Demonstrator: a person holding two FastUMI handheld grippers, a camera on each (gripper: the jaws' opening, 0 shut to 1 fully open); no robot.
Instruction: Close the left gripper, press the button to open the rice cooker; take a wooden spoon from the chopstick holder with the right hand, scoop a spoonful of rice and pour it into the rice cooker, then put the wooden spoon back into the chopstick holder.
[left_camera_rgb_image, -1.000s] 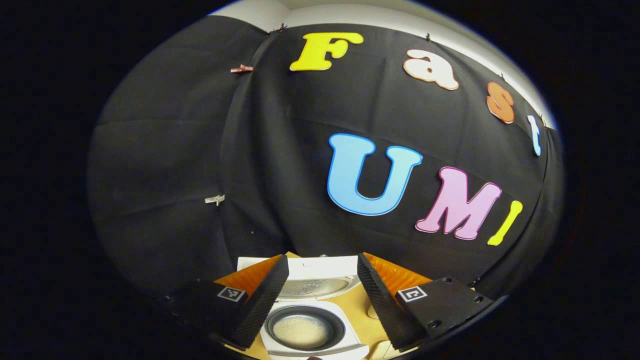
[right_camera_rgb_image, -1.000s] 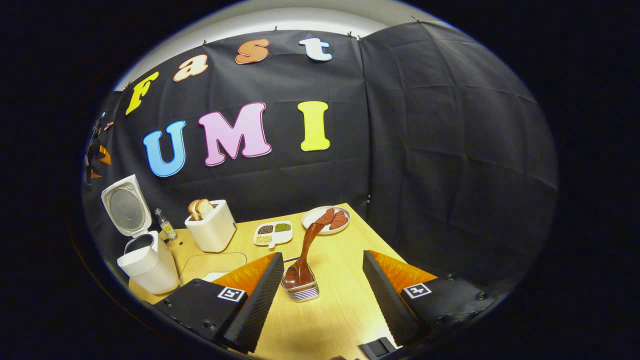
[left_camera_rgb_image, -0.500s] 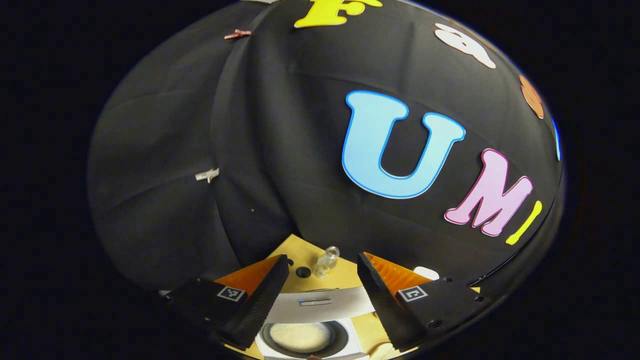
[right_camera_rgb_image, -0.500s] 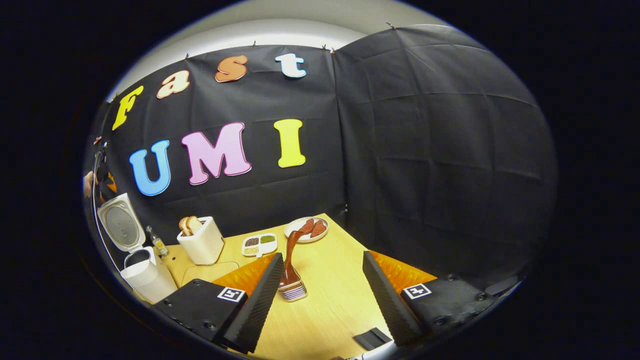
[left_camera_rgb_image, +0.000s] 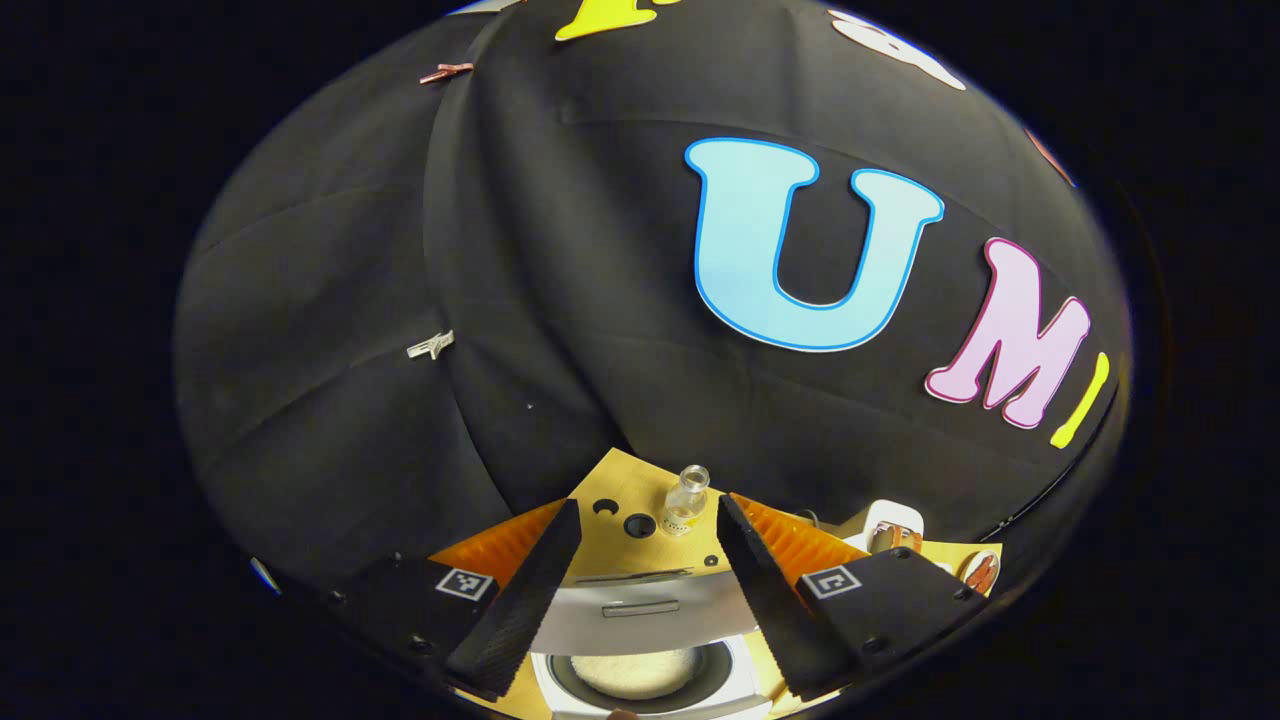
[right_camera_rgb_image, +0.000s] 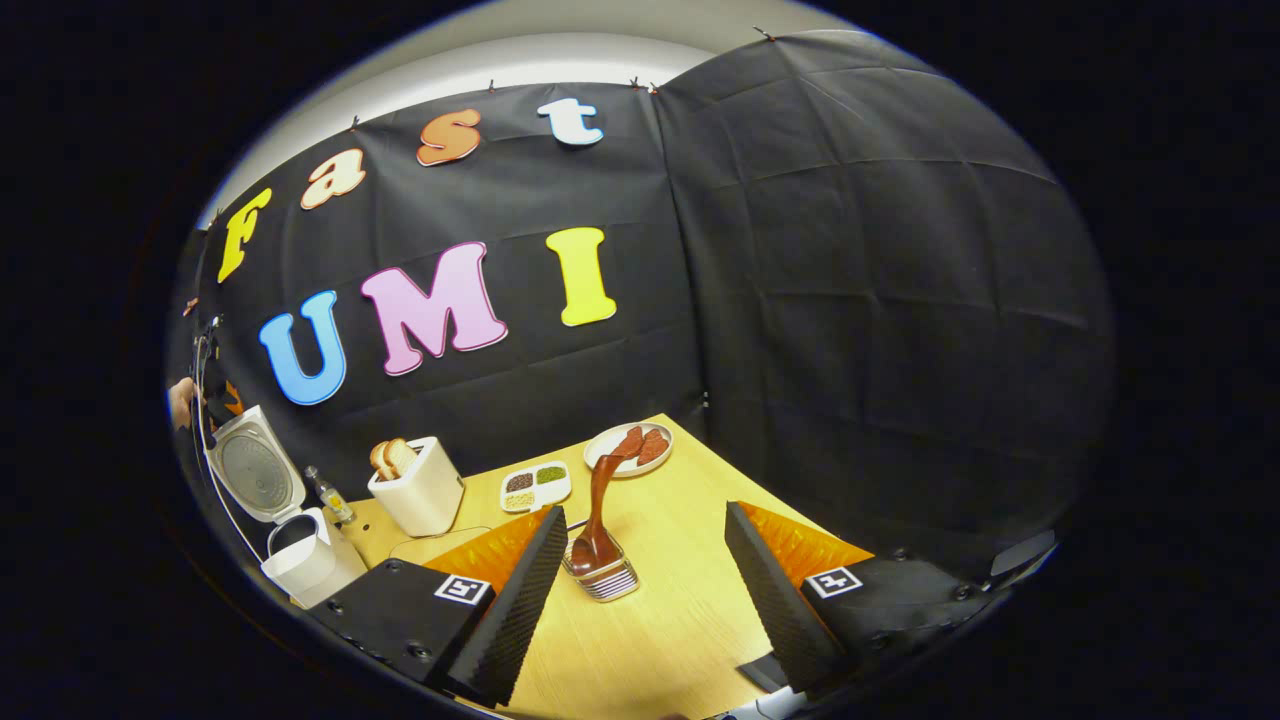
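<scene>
Wooden spoon (right_camera_rgb_image: 603, 500) stands in the chopstick holder (right_camera_rgb_image: 601, 578) on the surface (right_camera_rgb_image: 660, 620), between the right tool's (right_camera_rgb_image: 640, 600) parted fingers, while the left tool (left_camera_rgb_image: 640, 590), fingers apart, hovers above the open rice cooker (left_camera_rgb_image: 640, 650).

Light wooden table (right_camera_rgb_image: 660, 620) across the lower centre, cream toaster holding bread slices (right_camera_rgb_image: 418, 487) lower left, small clear glass bottle (right_camera_rgb_image: 328, 493) left of it, white divided dish of grains (right_camera_rgb_image: 534, 485), round white plate of reddish slices (right_camera_rgb_image: 632, 448) behind

Both views over rice cooker (left_camera_rgb_image: 640, 640)
</scene>
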